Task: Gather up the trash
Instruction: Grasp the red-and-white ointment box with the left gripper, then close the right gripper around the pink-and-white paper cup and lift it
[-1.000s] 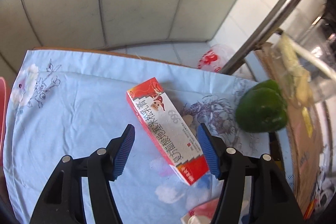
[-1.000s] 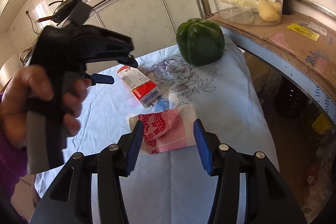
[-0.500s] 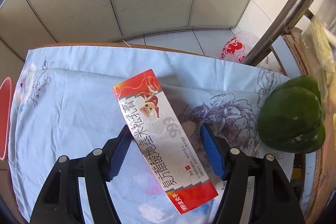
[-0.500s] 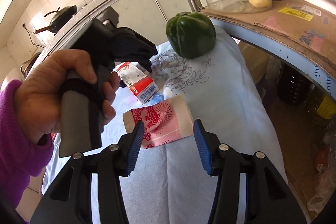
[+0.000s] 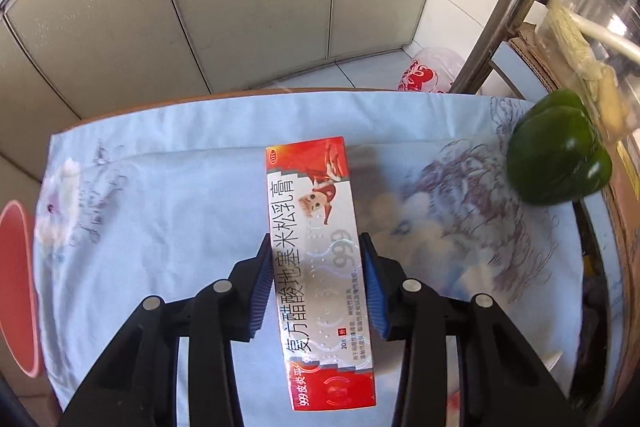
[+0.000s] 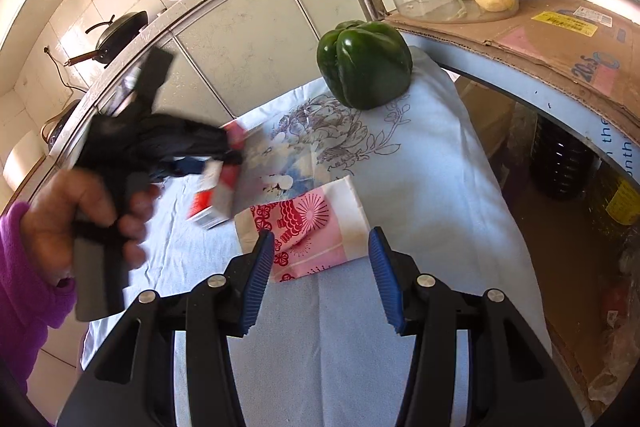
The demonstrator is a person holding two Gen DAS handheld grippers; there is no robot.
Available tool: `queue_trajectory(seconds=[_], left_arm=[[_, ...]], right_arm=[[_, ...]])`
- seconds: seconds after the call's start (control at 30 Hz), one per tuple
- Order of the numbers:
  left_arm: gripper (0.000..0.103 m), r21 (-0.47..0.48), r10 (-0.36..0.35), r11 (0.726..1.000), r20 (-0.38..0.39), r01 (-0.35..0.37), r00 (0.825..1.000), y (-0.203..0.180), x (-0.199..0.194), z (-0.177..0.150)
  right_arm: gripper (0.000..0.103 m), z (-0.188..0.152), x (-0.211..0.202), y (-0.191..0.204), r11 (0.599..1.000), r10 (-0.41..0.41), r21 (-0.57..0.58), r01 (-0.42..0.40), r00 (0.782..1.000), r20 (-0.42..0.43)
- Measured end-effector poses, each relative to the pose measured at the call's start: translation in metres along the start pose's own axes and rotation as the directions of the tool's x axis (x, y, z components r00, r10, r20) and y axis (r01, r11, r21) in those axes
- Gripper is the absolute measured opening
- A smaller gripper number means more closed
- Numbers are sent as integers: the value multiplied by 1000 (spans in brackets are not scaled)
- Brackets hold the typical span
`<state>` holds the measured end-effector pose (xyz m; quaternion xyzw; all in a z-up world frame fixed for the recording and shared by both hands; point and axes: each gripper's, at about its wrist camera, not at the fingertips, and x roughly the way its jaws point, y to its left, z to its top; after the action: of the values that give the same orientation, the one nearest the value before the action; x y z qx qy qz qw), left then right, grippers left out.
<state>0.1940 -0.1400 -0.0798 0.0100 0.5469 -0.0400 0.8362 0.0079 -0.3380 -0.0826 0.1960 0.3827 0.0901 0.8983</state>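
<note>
- Left wrist view: the red-and-white cardboard ointment box (image 5: 318, 259) is seen clamped in the left gripper (image 5: 318, 291), whose jaws have just been closing, lifted above the blue-clothed counter (image 5: 160, 211).
- Carrying to a bin is judged next.
- Right gripper (image 6: 322, 275) jaws are held apart around the pink paper packet (image 6: 304, 227), lying untouched.

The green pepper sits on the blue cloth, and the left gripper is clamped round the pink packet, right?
Not quite. The left gripper has closed on the red and white box, as the left wrist view shows. The pink packet lies untouched on the blue cloth. The green pepper does sit on that cloth.
</note>
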Motion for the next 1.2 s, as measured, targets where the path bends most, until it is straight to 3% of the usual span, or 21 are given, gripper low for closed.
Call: queue_trajectory(seconds=[0.23,0.37,0.53,0.67,0.83,0.9,1.07,1.13,1.2], left_arm=[[40,107,-30,994,74,22,997,72,-39,-56],[40,140,-14,990,123,-3,992,102,-51,-88],[40,104,-24,995,129,11,991,128,-48,-105],[42,23,-46,999,120,43,992,143,-49,-111],[43,24,-62,998,143,60,988,141,-47,-120],[44,36,-71,997,151,66,986,140,-48,-124],[45,23,-112,994,155,109,982,142,-52,-127],[45,8,-134,991,154,134,979,142,-53,-127],[45,-5,-154,988,156,157,976,143,-55,-129]], right_arm=[[50,1,11,2,1000,4,-13,-4,998,-55],[50,-1,21,15,999,13,-31,-16,996,-87],[50,2,44,56,990,39,-128,-58,989,-142],[50,10,50,85,971,-31,-238,-2,990,-135],[50,6,27,64,992,-29,-122,14,992,-125],[50,2,17,42,1000,11,-7,-12,992,-129],[50,7,18,17,981,91,184,-63,985,-148],[58,12,25,18,968,125,236,-85,979,-161],[60,18,34,23,968,91,246,-47,981,-171]])
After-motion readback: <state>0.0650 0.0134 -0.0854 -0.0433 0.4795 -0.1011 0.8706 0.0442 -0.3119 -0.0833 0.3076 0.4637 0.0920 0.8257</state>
